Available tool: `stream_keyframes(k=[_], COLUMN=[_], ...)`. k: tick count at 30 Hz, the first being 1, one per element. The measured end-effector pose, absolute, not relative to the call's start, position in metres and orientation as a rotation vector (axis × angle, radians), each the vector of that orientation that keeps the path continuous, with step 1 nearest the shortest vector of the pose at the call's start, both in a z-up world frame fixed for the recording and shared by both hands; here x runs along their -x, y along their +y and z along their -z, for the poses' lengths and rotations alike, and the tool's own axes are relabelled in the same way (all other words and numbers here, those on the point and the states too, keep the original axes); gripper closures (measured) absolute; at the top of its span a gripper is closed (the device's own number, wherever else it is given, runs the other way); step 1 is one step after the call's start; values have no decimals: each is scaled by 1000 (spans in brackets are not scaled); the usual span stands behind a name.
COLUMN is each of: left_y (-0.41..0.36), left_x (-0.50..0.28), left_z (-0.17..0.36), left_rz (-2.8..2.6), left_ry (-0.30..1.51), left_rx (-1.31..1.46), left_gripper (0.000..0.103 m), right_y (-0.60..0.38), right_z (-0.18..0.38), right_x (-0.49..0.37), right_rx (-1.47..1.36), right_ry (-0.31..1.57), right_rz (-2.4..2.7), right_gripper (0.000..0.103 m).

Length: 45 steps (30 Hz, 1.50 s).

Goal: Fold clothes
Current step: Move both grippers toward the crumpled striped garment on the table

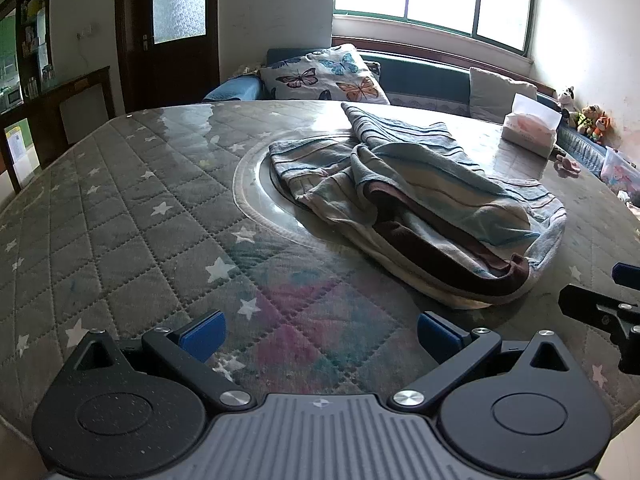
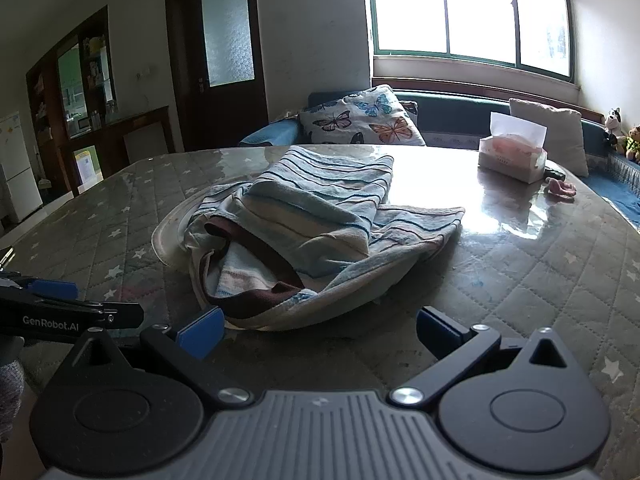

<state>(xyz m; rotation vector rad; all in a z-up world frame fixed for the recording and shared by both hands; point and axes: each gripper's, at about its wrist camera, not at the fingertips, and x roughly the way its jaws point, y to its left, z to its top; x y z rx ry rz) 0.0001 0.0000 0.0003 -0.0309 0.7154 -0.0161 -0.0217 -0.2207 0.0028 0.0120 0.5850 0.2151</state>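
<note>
I'm looking into lived-in home, living or dining room. Tabletop [image 2: 540, 292] wearing quilted star-print cover under clear sheet. Sofa bench [image 2: 452, 120] sitting under big window [image 2: 472, 12], carrying butterfly cushion [image 2: 360, 120] and plain cushion [image 2: 560, 136]. Stuffed toys [image 1: 588, 120] lining up in corner. Tissue box [image 2: 512, 156] standing on tabletop. Dark wooden door [image 2: 216, 52] with frosted pane, cabinet [image 2: 80, 80] holding household clutter, white fridge [image 2: 16, 168] showing at left edge.

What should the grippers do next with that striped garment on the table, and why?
Probably ease the right gripper forward to pinch the striped garment at its near brown-banded edge: both grippers are open and empty, and it lies crumpled just ahead.
</note>
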Motion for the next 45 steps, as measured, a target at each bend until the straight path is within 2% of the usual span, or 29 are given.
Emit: stream_keyframes(k=[26, 45], left_y=[1, 23], left_x=[-16, -79], left_z=[-2, -19], left_rz=[39, -42], left_ry=[719, 681], left_rx=[17, -36], left_gripper=[0, 1], right_y=[-219, -239], right_z=[4, -4], right_x=[8, -37], right_rx=[-21, -31], right_ry=[626, 645], right_rz=[-214, -176], right_gripper=[0, 0])
